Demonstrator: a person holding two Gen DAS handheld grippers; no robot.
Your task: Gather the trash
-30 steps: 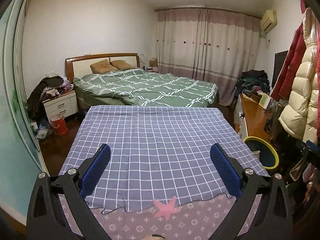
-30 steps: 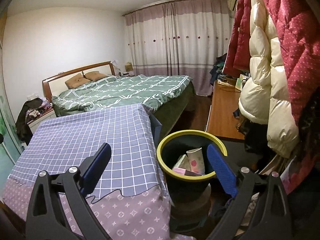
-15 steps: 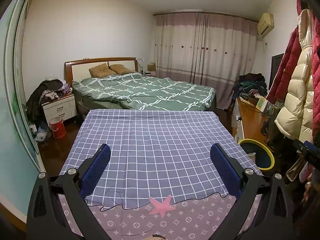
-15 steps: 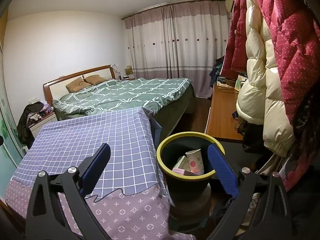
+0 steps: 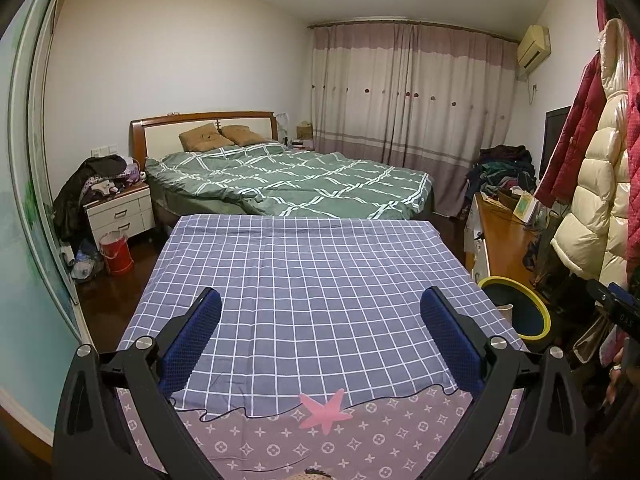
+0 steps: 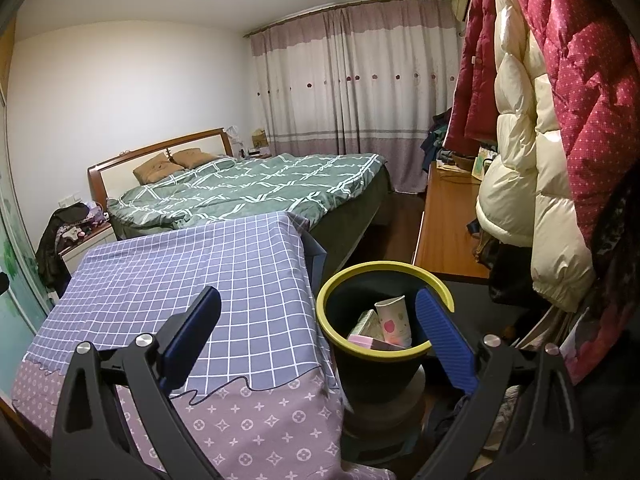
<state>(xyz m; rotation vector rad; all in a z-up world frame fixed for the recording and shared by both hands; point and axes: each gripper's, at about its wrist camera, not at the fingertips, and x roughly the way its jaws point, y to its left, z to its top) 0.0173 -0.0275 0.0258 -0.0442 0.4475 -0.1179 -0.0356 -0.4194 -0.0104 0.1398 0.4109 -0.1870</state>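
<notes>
Both the left hand-held gripper [image 5: 320,320] and right hand-held gripper [image 6: 318,316] are released, holding nothing, above the checked bench [image 5: 312,280] and the bin [image 6: 400,270] with a paper cup [image 6: 394,320]

A black plastic bin with a yellow rim [image 6: 438,280] stands upright beside the desk, holding a tilted white paper cup [image 6: 394,320] and crumpled wrappers [image 6: 366,322].

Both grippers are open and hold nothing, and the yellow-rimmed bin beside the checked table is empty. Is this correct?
Not quite. The bin is not empty: the right wrist view shows a paper cup and some cartons inside it. The rest holds: the left gripper and the right gripper are both open and hold nothing, and the bin stands beside the checked table.
</notes>
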